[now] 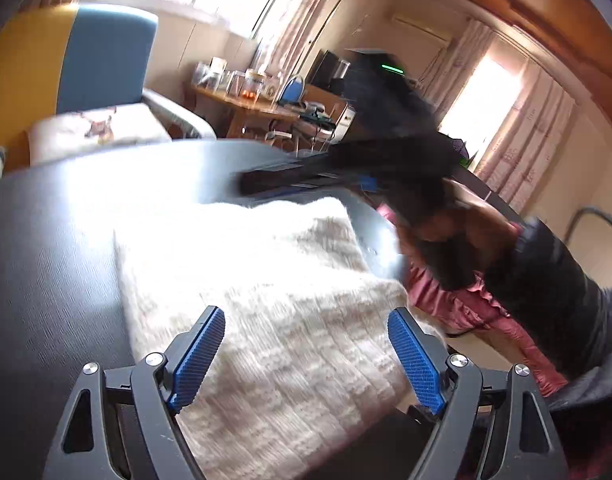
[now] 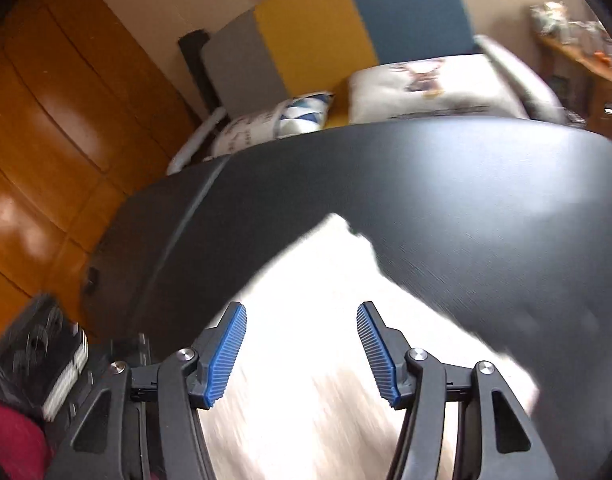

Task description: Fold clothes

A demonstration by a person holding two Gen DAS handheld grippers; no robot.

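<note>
Lying on the desk: a white knitted garment (image 1: 266, 300), folded into a thick rectangle on the dark desk (image 1: 58, 248); its near edge reaches the desk's front edge.
Left gripper: the left gripper (image 1: 306, 344) hovers over the near part of the garment, its blue fingers (image 1: 198, 360) spread wide, nothing between them.
Right gripper: the right gripper (image 2: 302, 344) is above the same garment (image 2: 326, 360), which looks overexposed and blurred in this view; its fingers (image 2: 226, 356) are moderately apart and hold nothing.
Contact: I cannot tell if any finger touches the fabric.
Seen from the left wrist: the right gripper (image 1: 306, 178) shows as a dark blurred bar above the far edge of the garment, with the person's arm (image 1: 486, 240) behind it.
Background: a sofa (image 2: 346, 28) with grey, yellow and blue back panels stands behind the desk, with cushions (image 2: 426, 84) on it; a wooden side table (image 1: 258, 108) with jars stands near the window.
</note>
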